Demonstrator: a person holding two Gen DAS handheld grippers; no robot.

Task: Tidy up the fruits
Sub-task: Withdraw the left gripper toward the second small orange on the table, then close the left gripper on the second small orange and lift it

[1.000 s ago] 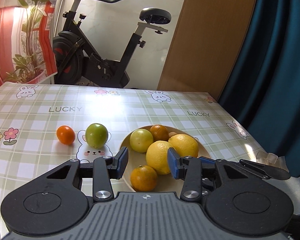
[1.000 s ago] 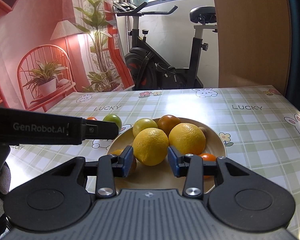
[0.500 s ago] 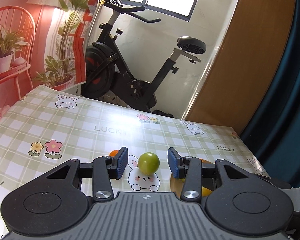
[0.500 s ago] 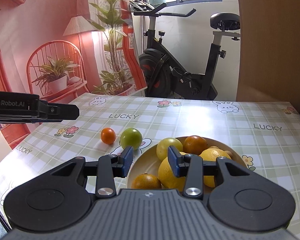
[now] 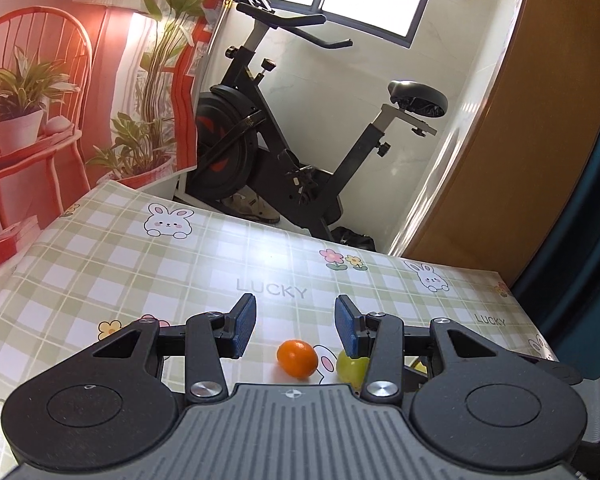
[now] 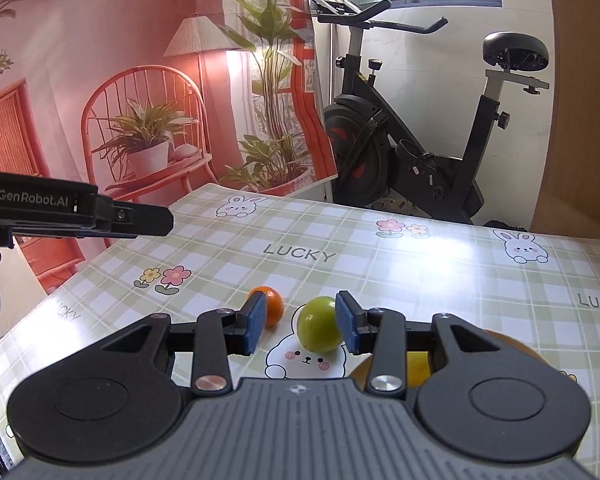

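Green fruit (image 6: 319, 329): sits on the table over a printed bunny, seen between the blue pads of the right tongs; whether the pads touch it cannot be told. In the left view it (image 5: 352, 367) is half hidden behind that tool's right pad.
Small orange (image 6: 271, 305): on the table just left of the green fruit, close but apart from it; in the left view it (image 5: 297, 358) lies in the gap of the left tongs, lower down and clear of both pads.
Plate (image 6: 512, 348): tan rim showing behind the right tongs' right finger, to the right of the green fruit, with a yellow fruit (image 6: 418, 368) on it, mostly hidden.
Right tongs (image 6: 301, 323): spread wide, gripping nothing, held low over the table.
Left tongs (image 5: 296, 325): also spread wide and empty; from the right view it (image 6: 148, 220) appears side-on at the left edge, raised above the table, marked GenRobot.AI.
Table (image 6: 420, 272): covered in a green checked cloth with bunnies, flowers and the word LUCKY.
Exercise bike (image 6: 416, 140): black, standing past the far edge of the table.
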